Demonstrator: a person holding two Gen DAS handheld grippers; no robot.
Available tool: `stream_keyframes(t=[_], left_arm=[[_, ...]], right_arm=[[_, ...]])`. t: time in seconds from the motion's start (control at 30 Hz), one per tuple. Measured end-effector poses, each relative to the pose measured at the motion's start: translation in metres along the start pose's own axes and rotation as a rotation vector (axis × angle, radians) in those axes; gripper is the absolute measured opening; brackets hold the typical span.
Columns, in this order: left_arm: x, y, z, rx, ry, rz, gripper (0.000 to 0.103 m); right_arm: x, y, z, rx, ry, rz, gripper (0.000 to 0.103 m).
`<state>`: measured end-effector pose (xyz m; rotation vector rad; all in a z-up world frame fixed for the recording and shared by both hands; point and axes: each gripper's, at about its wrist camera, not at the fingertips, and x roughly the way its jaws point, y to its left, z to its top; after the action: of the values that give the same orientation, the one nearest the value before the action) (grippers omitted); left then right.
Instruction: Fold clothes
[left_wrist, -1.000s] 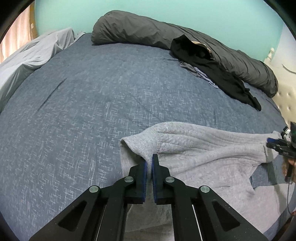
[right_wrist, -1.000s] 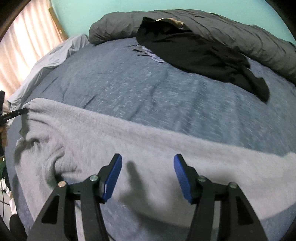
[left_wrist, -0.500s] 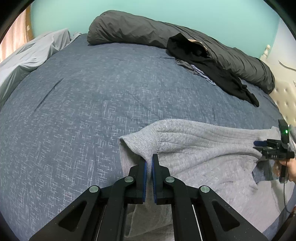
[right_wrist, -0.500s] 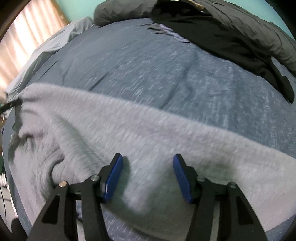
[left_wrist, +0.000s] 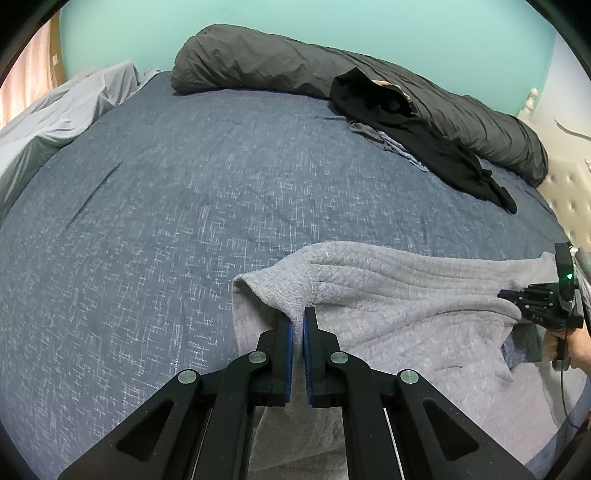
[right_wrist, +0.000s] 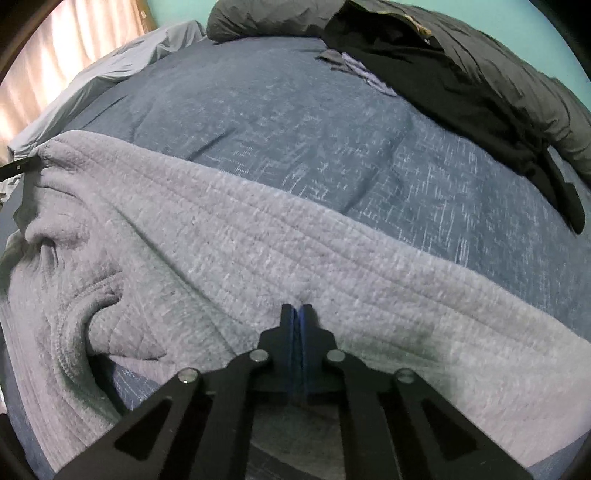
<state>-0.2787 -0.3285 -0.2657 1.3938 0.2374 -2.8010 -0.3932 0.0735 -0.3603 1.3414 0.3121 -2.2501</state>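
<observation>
- The grey sweater (left_wrist: 406, 295) lies spread and rumpled across the near side of the bed (left_wrist: 184, 206), directly under and ahead of both sets of fingers; its far edge runs as a raised, stretched band between them.
- The bed, covered in a blue flecked quilt, stretches away beyond the fingers and is bare in its middle.
- A dark grey rolled duvet (left_wrist: 277, 66) lies along the far edge of the bed, well apart from both sets of fingers, with a black garment (left_wrist: 406, 129) draped over it and down onto the quilt.
- A pale grey sheet (left_wrist: 55, 110) is bunched at the far left of the left fingers.
- The left gripper (left_wrist: 297, 325) has its fingers pressed together on a pinch of the sweater's edge, at what looks like a shoulder or hem corner, lifted a little off the quilt.
- The right gripper (right_wrist: 296, 314) also shows its fingers brought fully together, biting a small ridge of the knit at their tips; in the left wrist view it sits at the sweater's far right end, with the person's hand (left_wrist: 576, 347) behind it.
- Judged from this, the folding is at an early stage: both ends of one edge are gripped, but no clean fold is visible, the neckline still lies crumpled left of the right fingers, and the black garment looks untouched.
</observation>
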Motion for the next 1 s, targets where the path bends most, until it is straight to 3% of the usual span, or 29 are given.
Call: stream_keyframes(t=[0.13,0.43,0.73,0.93,1.0], left_arm=[[-0.004,0.005,0.001,-0.015,-0.018,-0.007,0.005],[-0.009,0.009,0.017,-0.075,-0.077,0.000,0.005],[0.010,0.029,0.048,-0.149,-0.087,0.021,0.005],[0.042,0.037,0.055,-0.155,-0.011,0.042,0.005],[0.057,0.041,0.053,-0.161,0.024,0.047,0.005]], right_arm=[[-0.023,-0.012,0.009,0.049,-0.096,0.021,0.002],[-0.063,-0.024,0.049,0.070,-0.249,-0.048,0.001],[-0.060,-0.031,0.087,0.048,-0.292,-0.112,0.001],[-0.041,-0.043,0.112,0.087,-0.277,-0.121,0.000],[-0.034,-0.044,0.110,0.090,-0.260,-0.071,0.000]])
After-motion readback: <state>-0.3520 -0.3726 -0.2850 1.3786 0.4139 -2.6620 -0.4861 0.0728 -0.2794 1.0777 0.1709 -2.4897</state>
